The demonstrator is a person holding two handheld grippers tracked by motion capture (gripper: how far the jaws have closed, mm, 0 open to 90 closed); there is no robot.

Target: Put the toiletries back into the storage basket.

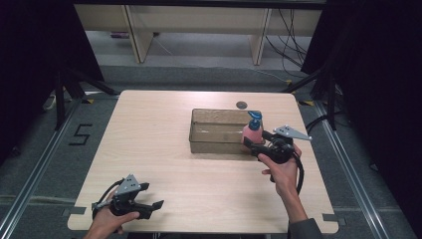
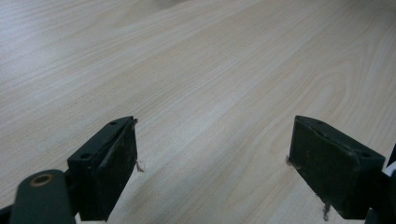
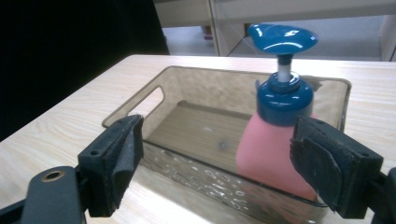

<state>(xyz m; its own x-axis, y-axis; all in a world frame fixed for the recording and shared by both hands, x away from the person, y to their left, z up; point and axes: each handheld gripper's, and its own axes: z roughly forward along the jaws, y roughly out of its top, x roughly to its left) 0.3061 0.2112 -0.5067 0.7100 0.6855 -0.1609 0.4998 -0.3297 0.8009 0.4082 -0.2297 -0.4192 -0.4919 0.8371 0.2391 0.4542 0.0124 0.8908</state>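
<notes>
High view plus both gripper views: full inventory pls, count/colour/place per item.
table: 1, light wood, centre of the high view
bin: 1, clear brownish plastic, right of table centre, toward the far edge
pump bottle: 1, pink body with blue pump, upright inside the bin at its right end
grommet: 1, dark, in the tabletop behind the bin
shelving: light wood, on the floor beyond the table
cables: several, dark, floor at far right
floor mark "5": 1, black, left of the table
left gripper: 1, black, near left corner, jaws open over bare table
right gripper: 1, black, at the bin's right end, jaws open beside the bottle
hands: 2, one on each gripper
</notes>
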